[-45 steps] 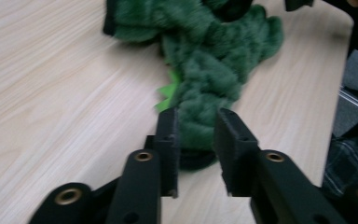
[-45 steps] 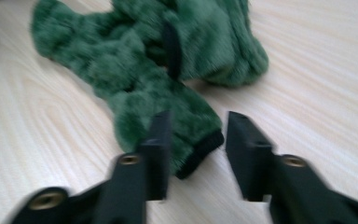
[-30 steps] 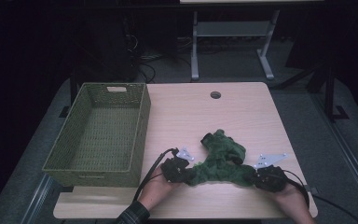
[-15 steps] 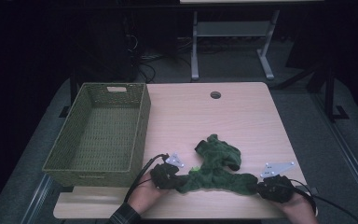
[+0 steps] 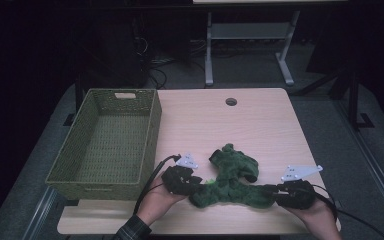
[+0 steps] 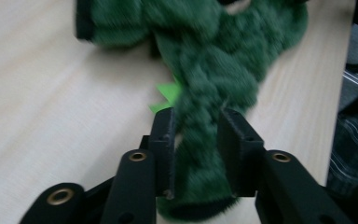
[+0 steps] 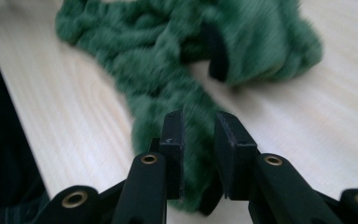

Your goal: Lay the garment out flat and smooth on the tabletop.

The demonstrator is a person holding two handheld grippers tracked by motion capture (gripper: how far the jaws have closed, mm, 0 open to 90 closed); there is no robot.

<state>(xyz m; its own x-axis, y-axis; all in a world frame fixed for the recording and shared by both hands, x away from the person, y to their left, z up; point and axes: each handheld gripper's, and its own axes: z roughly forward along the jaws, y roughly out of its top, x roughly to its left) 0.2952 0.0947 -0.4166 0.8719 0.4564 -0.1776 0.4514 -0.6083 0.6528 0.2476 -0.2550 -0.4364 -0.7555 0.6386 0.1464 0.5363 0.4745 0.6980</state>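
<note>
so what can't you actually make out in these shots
- green fuzzy garment: its kind, bunched up in the high view, blurred in both gripper views.
- bright green tag: any print, blurred, half under the fabric in the left gripper view.
- basket: near inside wall, hidden by its rim.

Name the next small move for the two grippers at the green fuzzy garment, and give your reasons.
Probably draw both grippers back off the green garment. The jaws of the left gripper and right gripper have just been opening, with an end of the fabric between each pair. The garment lies on the table, beside the woven basket, so the release looks nearly done.
</note>
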